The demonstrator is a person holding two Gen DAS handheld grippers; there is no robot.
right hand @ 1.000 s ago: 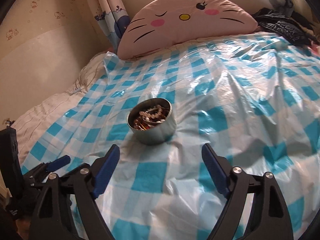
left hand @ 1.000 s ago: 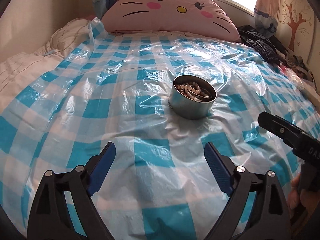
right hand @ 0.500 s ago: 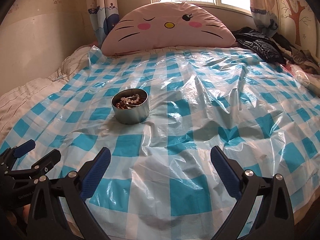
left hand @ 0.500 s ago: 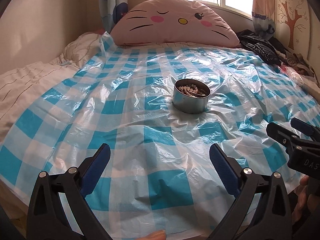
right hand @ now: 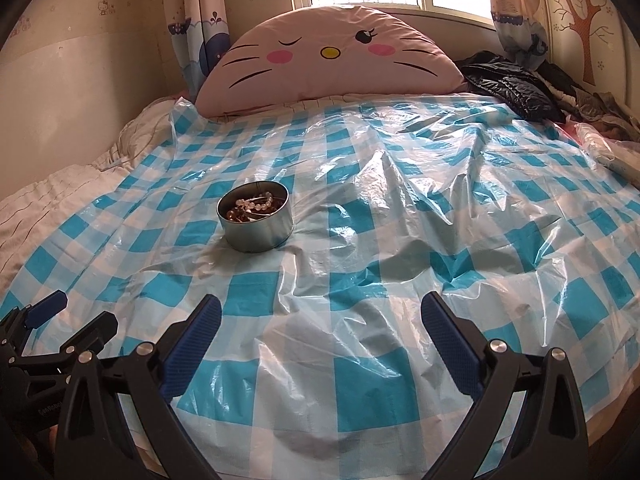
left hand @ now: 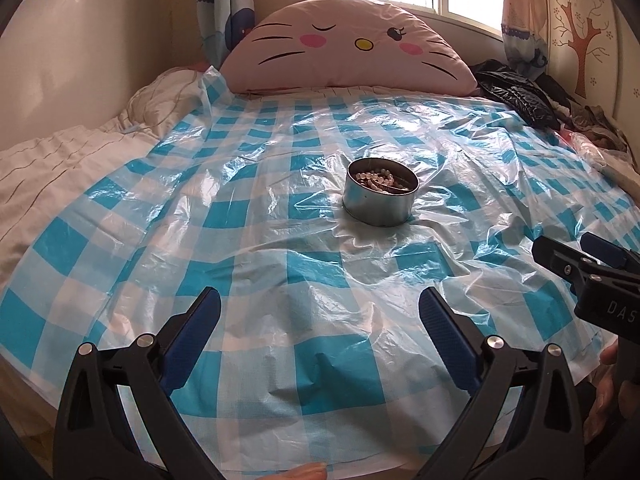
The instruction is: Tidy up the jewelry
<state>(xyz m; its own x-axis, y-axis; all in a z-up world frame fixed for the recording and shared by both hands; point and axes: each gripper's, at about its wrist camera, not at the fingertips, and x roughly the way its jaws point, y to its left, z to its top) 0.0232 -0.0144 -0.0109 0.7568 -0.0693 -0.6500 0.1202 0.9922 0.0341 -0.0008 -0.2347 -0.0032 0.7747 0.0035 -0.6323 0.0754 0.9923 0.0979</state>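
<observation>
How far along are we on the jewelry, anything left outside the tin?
Looks close to done: the beaded jewelry sits in the round metal tin, and no loose pieces show on the checked plastic sheet. Nothing is in hand: left gripper and right gripper are open and empty, short of the tin.

1. A bed (left hand: 48, 168) in pale striped bedding carries everything.
2. A crinkled blue-and-white checked plastic sheet (left hand: 248, 240) covers most of it.
3. A round metal tin (left hand: 380, 204) holding beaded jewelry (left hand: 382, 179) stands upright on the sheet.
4. A pink cat-face pillow (left hand: 344, 48) lies at the head.
5. Dark clothes (left hand: 516, 96) are heaped at the far right corner.
</observation>
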